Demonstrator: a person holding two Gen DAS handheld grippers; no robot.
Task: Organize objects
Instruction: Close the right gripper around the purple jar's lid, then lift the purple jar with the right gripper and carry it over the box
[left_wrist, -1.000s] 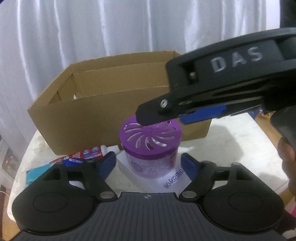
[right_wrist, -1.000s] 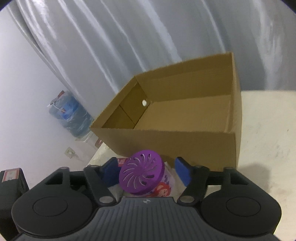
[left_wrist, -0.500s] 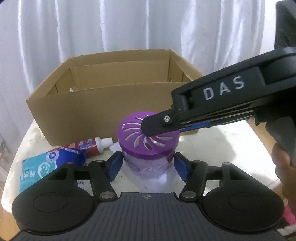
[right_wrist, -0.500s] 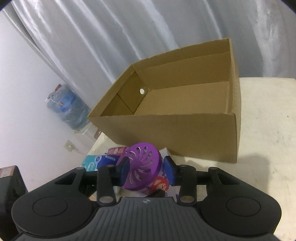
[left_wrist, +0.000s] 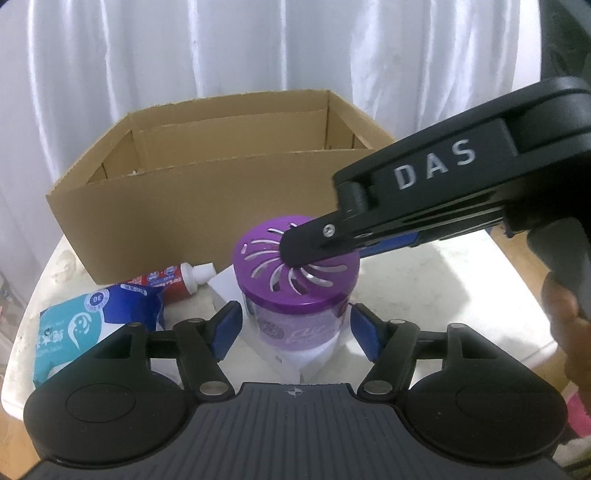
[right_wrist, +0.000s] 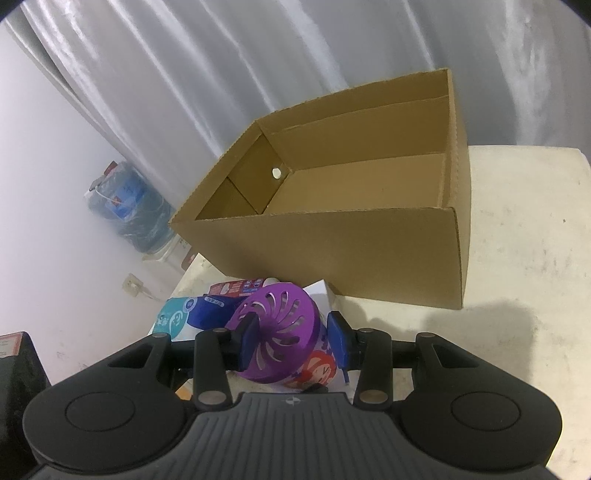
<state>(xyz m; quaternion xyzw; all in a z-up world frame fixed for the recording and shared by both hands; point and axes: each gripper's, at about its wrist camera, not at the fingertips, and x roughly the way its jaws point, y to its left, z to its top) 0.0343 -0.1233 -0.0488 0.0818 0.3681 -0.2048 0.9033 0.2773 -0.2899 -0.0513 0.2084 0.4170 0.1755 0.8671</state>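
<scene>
A purple air freshener jar (left_wrist: 295, 273) with a slotted lid stands on the white table in front of an open cardboard box (left_wrist: 207, 192). My right gripper (right_wrist: 295, 339) is shut on the air freshener jar (right_wrist: 280, 336) at its lid, and reaches in from the right in the left wrist view (left_wrist: 317, 240). My left gripper (left_wrist: 295, 328) is open, its blue pads either side of the jar's lower body with gaps. The box (right_wrist: 332, 221) looks empty inside.
A red and white toothpaste tube (left_wrist: 173, 280) and a blue and teal packet (left_wrist: 92, 314) lie left of the jar, with white paper (left_wrist: 317, 354) under it. A water bottle (right_wrist: 129, 210) stands on the floor beyond the table's left edge.
My right gripper closed its pads onto the jar's lid. The left gripper drew back a little and the jar now shows higher between its pads.
</scene>
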